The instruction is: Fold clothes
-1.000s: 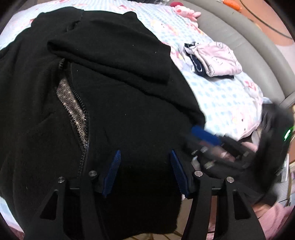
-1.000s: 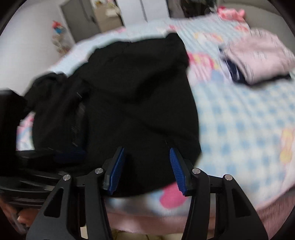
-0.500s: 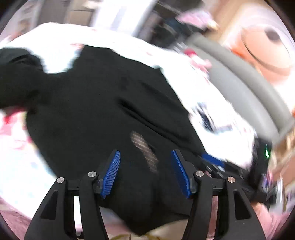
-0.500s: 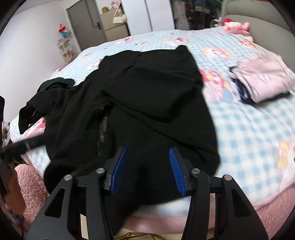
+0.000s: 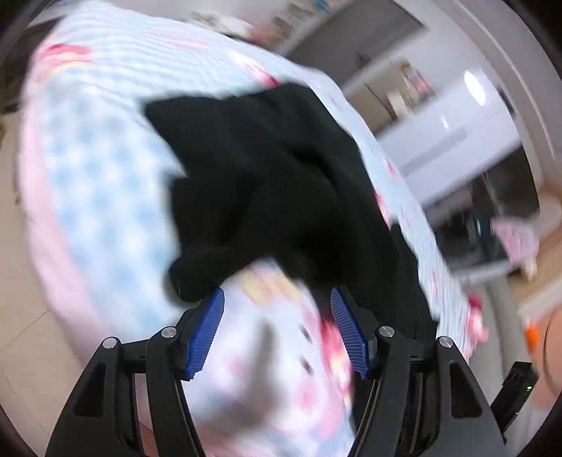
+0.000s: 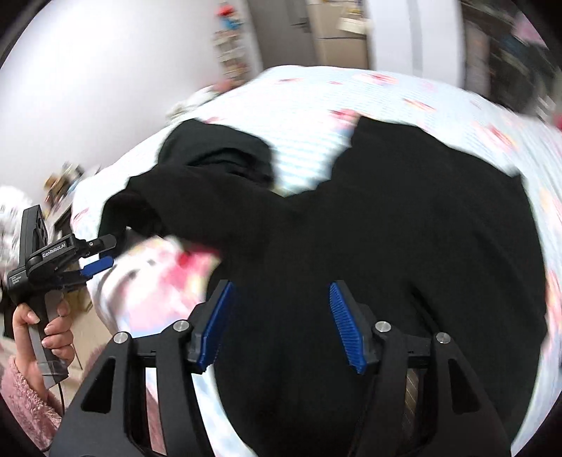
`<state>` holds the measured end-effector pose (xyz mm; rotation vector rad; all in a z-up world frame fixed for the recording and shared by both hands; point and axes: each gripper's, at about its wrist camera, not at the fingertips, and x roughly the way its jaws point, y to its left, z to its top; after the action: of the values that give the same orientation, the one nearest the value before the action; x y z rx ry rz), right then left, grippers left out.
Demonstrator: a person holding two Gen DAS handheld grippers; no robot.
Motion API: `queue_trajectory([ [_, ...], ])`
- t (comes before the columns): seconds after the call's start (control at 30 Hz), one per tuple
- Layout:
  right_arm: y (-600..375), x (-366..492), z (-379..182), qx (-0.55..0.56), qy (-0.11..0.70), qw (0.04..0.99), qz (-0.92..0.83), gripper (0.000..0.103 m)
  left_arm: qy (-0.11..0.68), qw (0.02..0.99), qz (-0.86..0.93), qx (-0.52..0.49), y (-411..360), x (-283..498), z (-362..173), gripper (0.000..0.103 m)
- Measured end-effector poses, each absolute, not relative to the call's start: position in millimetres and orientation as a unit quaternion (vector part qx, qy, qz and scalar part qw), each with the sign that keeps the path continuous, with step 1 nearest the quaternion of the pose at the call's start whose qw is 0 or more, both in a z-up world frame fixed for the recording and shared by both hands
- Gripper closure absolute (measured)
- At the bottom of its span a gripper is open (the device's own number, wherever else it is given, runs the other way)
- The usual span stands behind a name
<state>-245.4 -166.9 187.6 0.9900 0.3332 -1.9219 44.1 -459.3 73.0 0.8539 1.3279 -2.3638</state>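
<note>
A black zip jacket [image 6: 386, 225] lies spread on the bed, its sleeve [image 6: 196, 197] stretched out to the left. In the left wrist view the sleeve [image 5: 267, 197] lies bunched on the blue checked sheet, its cuff just ahead of my open left gripper [image 5: 275, 330], which holds nothing. My left gripper also shows in the right wrist view [image 6: 102, 251], open beside the cuff. My right gripper [image 6: 279, 323] is open and empty over the jacket's body.
The bed [image 5: 95, 182] has a light blue checked sheet with pink cartoon prints and a pink edge. White wardrobes [image 5: 453, 133] and a grey door [image 6: 281, 31] stand beyond it. Floor [image 5: 21, 316] lies left of the bed.
My left gripper has swung left from the jacket's body to the sleeve cuff. My right gripper has turned left and closer over the jacket. Both stayed open.
</note>
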Motion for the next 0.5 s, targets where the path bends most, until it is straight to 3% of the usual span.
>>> queue_trajectory([
  [0.17,-285,-247,182,0.401,0.17,0.496,-0.751,0.038,0.507,0.172,-0.804,0.257,-507,58,65,0.028],
  [0.23,-320,-245,173,0.393,0.191,0.496,-0.75,0.031,0.516,0.166,-0.796,0.269,-531,60,55,0.026],
  [0.33,-355,-238,150,0.387,0.233,0.487,-0.747,0.03,0.544,0.126,-0.77,0.309,-534,27,24,0.024],
  [0.4,-361,-235,135,0.4,0.244,0.489,-0.736,0.042,0.528,0.128,-0.771,0.332,-533,9,15,0.024],
  [0.43,-360,-235,129,0.416,0.238,0.494,-0.725,0.069,0.512,0.129,-0.777,0.342,-530,1,16,0.029],
  [0.47,-357,-236,122,0.434,0.23,0.5,-0.713,0.084,0.494,0.132,-0.784,0.351,-527,-6,18,0.046],
  [0.5,-353,-236,119,0.44,0.226,0.504,-0.708,0.087,0.473,0.136,-0.792,0.36,-524,-11,22,0.052],
])
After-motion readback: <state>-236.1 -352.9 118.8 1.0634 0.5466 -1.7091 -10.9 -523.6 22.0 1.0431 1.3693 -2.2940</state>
